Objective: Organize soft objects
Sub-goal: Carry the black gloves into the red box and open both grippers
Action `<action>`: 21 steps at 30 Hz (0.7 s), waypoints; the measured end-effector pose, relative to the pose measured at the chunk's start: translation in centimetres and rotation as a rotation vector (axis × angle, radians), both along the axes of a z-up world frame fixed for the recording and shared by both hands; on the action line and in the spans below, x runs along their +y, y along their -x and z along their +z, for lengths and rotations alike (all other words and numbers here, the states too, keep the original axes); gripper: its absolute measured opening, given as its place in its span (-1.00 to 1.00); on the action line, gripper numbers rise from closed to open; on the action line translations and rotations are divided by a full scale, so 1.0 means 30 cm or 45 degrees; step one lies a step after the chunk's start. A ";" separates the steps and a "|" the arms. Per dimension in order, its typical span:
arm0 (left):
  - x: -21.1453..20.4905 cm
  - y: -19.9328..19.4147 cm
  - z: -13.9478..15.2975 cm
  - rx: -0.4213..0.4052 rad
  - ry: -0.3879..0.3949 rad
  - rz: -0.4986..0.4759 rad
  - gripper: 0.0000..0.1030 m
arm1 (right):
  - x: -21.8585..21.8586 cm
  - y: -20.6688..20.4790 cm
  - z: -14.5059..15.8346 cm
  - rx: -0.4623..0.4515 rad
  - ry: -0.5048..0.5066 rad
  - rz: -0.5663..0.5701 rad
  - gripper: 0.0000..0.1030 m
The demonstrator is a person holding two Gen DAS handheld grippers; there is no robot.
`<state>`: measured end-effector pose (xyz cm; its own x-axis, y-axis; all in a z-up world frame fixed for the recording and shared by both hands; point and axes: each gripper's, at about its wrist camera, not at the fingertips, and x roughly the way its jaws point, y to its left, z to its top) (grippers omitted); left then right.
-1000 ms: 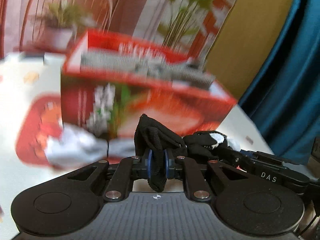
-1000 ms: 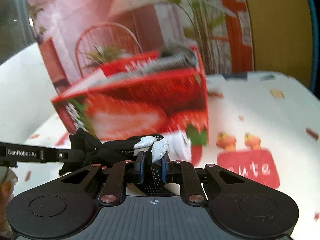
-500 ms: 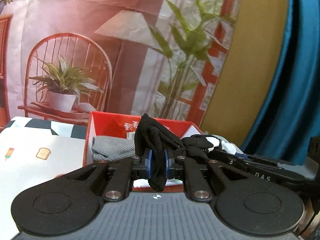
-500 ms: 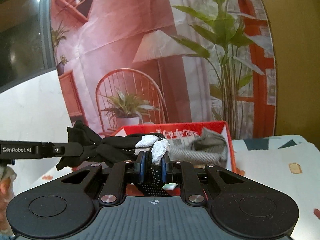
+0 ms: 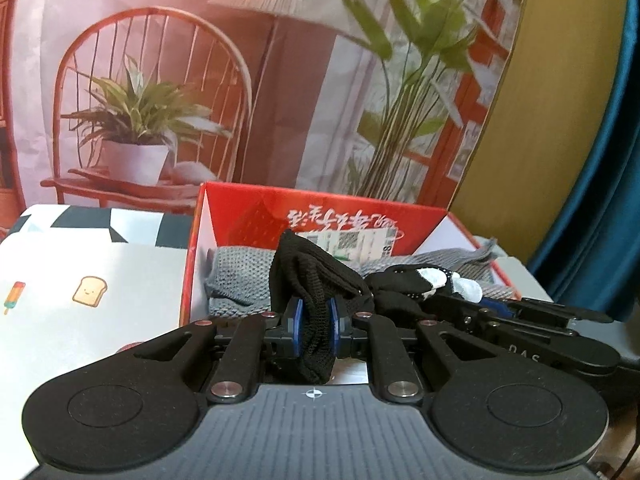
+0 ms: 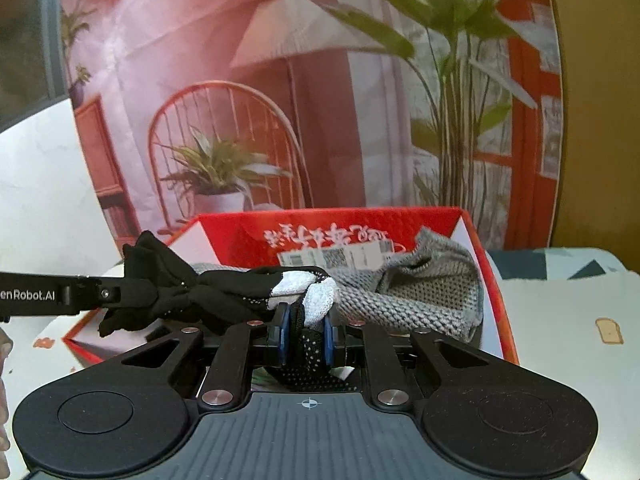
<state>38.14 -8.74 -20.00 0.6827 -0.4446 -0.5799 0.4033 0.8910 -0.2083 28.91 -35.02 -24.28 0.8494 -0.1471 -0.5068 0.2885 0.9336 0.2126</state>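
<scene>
the left gripper (image 5: pixel 314 326) is pinched tight on one end of a black knit sock with a white toe (image 5: pixel 316 280), and the right gripper (image 6: pixel 305 334) is pinched tight on the other end, so the sock hangs stretched between them. it is held over the open red cardboard box (image 6: pixel 496 280) that stands on the white table cloth with little toast pictures (image 5: pixel 88 264). a soft grey knit cloth (image 6: pixel 424 300) lies inside the box, though i cannot tell if the sock touches it.
</scene>
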 end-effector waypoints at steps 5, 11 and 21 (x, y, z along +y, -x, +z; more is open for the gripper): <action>0.001 0.002 -0.003 -0.050 -0.049 0.009 -0.15 | 0.005 -0.001 -0.013 0.028 0.036 -0.027 -0.51; 0.040 0.061 0.037 -0.125 -0.025 0.009 0.24 | 0.014 0.071 0.010 -0.052 0.096 -0.025 -0.22; 0.178 0.216 0.030 -0.186 -0.042 0.115 0.67 | -0.003 0.311 0.033 -0.188 0.065 -0.066 0.13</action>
